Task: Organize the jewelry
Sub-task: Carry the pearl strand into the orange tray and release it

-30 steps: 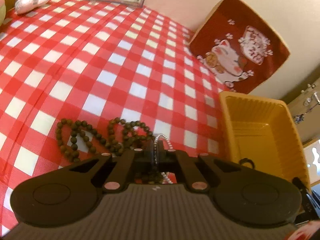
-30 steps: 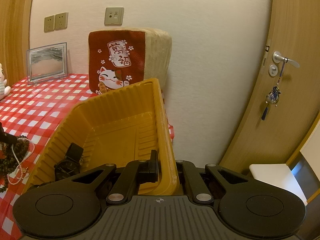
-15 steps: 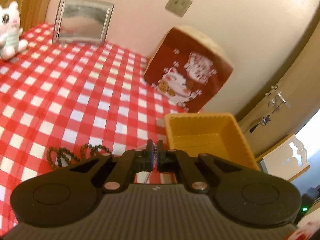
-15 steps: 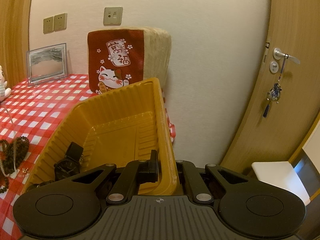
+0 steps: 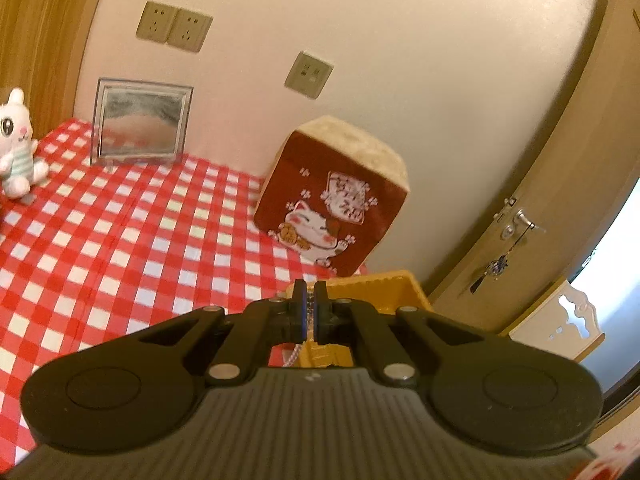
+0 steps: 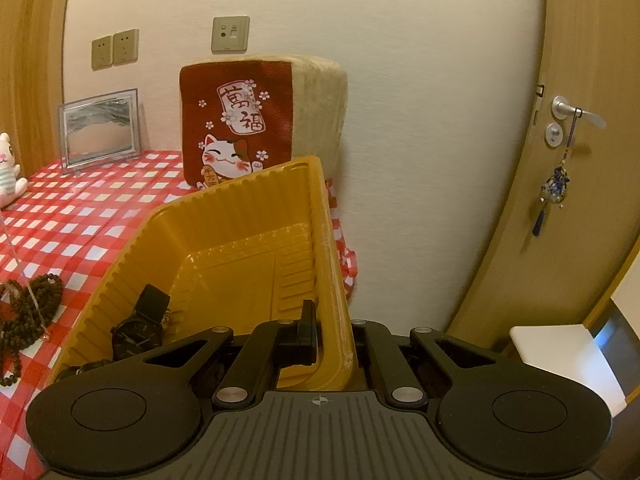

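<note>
Left wrist view: pearl strand (image 5: pixel 295 354) pinched in the left tongs (image 5: pixel 309 312), dangling below the shut pads, yellow tray (image 5: pixel 376 286) just past the tips.
Pearl strand, handling: light, floppy, slick little beads; probably swings and slides if the pinch loosens, so best kept clamped near the top of the loop.
Thin line in right wrist view: pale thread (image 6: pixel 18 260) running up from the dark bead pile (image 6: pixel 28 308); likely the same strand, lower end hard to make out, maybe snagged there.
Dark bead pile: heaped on the checked worktop (image 6: pixel 100 216), just beside the tray's left wall; soft and tangle-prone, easy to drag along.
Right tongs (image 6: pixel 334 332): clamped on the tray's right wall, one finger inside, one outside.
Tray, handling: thin ribbed plastic, flexes, looks tipped up on the gripped side.
Already inside: black watch (image 6: pixel 138 334) at the near left corner; no landing on that.
Further out: lucky-cat cushion (image 6: pixel 248 120), silver frame (image 6: pixel 98 128), plush toy (image 6: pixel 8 168), all well apart.
</note>
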